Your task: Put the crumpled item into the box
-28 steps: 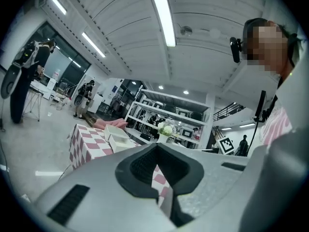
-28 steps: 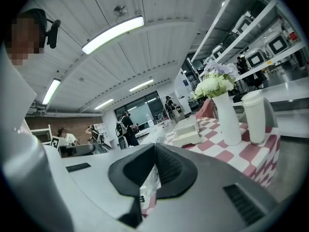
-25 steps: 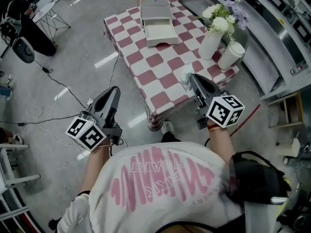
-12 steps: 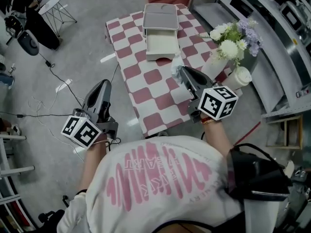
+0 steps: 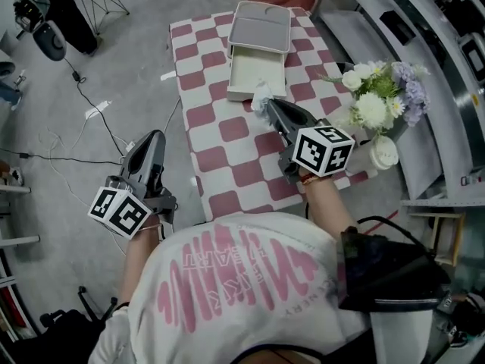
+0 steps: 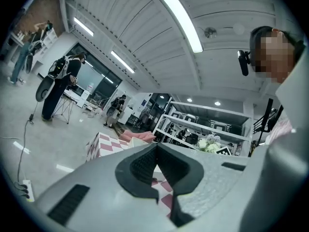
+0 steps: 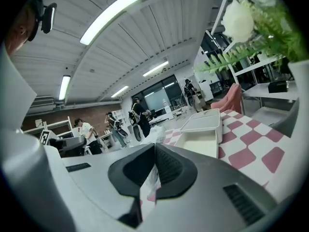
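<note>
Right jaws on one crumpled item (image 5: 261, 96)

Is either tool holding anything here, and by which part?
The right tool pinches the crumpled white item by one end, the rest sticking out past its tips; the left tool holds nothing.

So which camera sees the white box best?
The head view: it looks down into the open box, with its lid behind. The right gripper view shows it low, from the side, past the crumpled item. The left gripper view shows only a sliver.
</note>
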`<state>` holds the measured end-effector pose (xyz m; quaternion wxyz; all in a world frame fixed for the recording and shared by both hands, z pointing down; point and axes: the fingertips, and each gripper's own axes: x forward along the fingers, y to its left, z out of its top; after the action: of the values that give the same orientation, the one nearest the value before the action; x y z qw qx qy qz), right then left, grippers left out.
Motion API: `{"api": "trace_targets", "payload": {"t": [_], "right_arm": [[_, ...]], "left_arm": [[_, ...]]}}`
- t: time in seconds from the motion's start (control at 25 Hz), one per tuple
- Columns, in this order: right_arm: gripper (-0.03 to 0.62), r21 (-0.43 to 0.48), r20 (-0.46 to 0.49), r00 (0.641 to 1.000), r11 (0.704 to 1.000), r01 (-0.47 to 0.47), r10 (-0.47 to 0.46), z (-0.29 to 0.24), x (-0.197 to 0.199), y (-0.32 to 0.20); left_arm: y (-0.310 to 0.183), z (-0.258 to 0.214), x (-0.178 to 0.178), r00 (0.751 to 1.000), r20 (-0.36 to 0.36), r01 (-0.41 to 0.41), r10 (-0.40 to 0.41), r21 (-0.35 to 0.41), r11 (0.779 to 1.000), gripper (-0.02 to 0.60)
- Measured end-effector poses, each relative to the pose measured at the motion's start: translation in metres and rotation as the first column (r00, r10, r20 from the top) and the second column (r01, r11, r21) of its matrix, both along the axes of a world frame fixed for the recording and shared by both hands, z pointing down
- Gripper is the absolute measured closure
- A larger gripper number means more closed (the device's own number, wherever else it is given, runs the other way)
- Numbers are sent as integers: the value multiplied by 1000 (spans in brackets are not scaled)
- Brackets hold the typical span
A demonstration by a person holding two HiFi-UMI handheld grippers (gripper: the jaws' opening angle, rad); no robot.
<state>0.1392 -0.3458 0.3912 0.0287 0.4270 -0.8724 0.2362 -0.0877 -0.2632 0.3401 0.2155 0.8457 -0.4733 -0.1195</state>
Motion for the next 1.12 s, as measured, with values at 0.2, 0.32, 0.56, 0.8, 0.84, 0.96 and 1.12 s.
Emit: {"api": "trace_targets", "payload": {"t": [0.2, 0.32, 0.56, 0.8, 0.84, 0.96, 1.12], "right_arm": [[586, -31, 19, 999, 999, 29, -28, 16, -8, -28], [586, -29, -3, 999, 999, 37, -37, 23, -12, -46], [586, -14, -85, 995, 999, 44, -45, 34, -18, -81], [586, -18, -198, 978, 998, 63, -65, 48, -21, -114], [586, -23, -215, 974, 998, 66, -70, 51, -22, -118], [586, -39, -254, 963, 996, 79, -87, 57, -24, -127], [586, -69, -310, 945, 994, 87, -104, 66, -24, -134]], "left_arm": [[1, 12, -3, 999, 11, 51, -50, -38, 998, 574], [2, 19, -7, 997, 24, 73, -72, -58, 996, 574], [7, 28, -22, 990, 37, 138, -135, -101, 985, 574], [5, 31, -31, 982, 45, 187, -183, -113, 976, 574], [5, 32, -31, 982, 46, 188, -183, -117, 975, 574], [3, 32, -30, 982, 49, 189, -184, -124, 974, 574], [-2, 31, -29, 981, 50, 191, -186, -122, 974, 574]]}}
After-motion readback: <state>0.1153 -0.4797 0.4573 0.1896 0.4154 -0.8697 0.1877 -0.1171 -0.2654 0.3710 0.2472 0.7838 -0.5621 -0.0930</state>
